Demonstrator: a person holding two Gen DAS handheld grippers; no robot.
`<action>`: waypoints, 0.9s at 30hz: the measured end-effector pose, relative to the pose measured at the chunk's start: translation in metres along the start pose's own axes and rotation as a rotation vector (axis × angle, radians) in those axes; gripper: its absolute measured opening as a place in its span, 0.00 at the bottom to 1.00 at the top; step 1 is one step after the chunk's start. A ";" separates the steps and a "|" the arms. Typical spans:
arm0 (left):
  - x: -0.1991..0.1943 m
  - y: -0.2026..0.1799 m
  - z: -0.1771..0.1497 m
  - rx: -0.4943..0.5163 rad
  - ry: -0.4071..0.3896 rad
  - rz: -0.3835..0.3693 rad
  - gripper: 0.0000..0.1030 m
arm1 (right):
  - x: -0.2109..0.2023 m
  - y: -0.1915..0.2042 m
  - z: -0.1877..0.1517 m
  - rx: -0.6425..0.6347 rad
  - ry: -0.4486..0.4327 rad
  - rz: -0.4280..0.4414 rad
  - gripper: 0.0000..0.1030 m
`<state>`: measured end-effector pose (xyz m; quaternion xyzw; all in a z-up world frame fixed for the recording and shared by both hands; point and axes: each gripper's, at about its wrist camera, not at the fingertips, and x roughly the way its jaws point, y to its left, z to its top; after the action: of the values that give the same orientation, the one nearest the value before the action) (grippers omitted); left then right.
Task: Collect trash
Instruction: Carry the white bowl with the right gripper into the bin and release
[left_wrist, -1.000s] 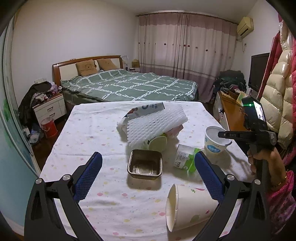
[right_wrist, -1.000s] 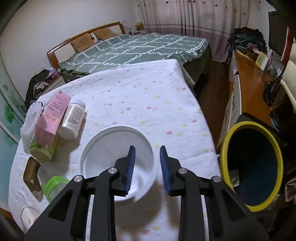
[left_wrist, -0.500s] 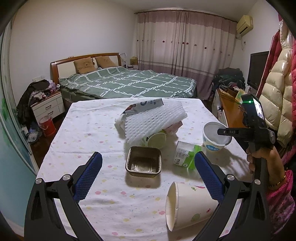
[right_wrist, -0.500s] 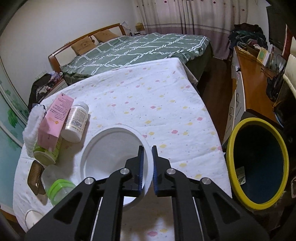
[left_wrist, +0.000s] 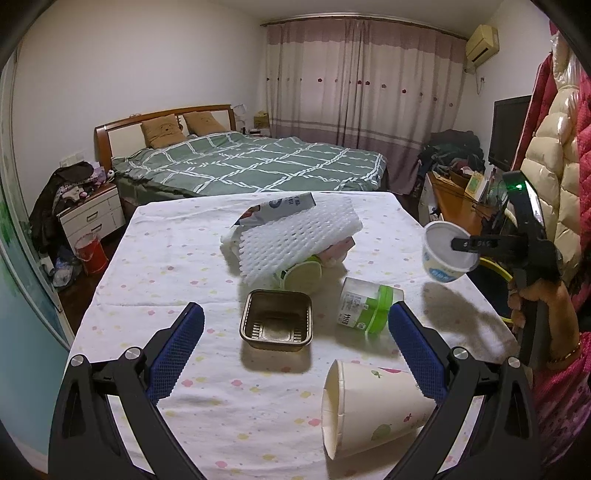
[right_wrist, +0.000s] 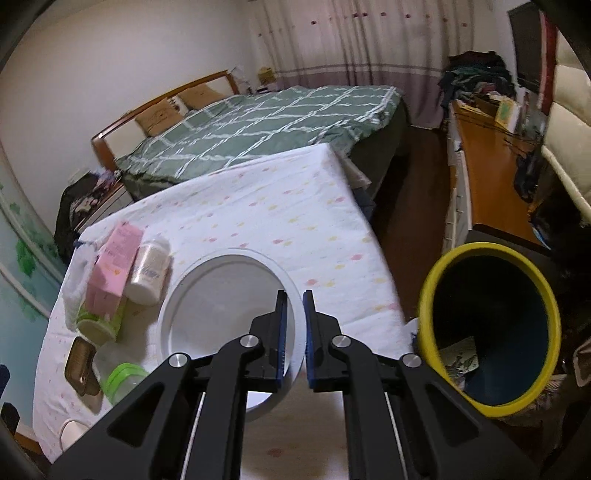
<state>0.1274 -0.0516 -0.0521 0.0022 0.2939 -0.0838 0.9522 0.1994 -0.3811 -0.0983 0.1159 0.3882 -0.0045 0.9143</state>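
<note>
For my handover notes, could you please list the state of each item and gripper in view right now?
Right gripper: shut on the white plastic tub's rim.
White plastic tub: lifted off the table, tilted, empty.
Left gripper: open, holding nothing.
Yellow-rimmed dark bin: upright beside the table, open.
White paper cup: lying on its side.
Metal foil tray: upright, empty.
Green-lidded clear jar: lying on its side.

A bedroom with white walls (left_wrist: 147, 66). A bed (left_wrist: 258, 166) has a green checked cover. Long pink curtains (left_wrist: 362, 96) hang behind it. The floor (right_wrist: 413, 206) is dark wood.
</note>
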 end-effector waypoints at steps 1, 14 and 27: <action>0.000 0.000 0.000 -0.001 0.001 -0.001 0.95 | -0.002 -0.006 0.000 0.012 -0.006 -0.009 0.08; 0.003 -0.015 -0.001 0.025 0.016 -0.014 0.95 | -0.024 -0.124 -0.005 0.205 -0.047 -0.207 0.08; 0.006 -0.036 -0.002 0.072 0.031 -0.030 0.95 | 0.005 -0.184 -0.026 0.309 0.036 -0.296 0.09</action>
<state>0.1254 -0.0879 -0.0549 0.0334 0.3052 -0.1083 0.9455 0.1665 -0.5540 -0.1574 0.1964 0.4121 -0.1961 0.8678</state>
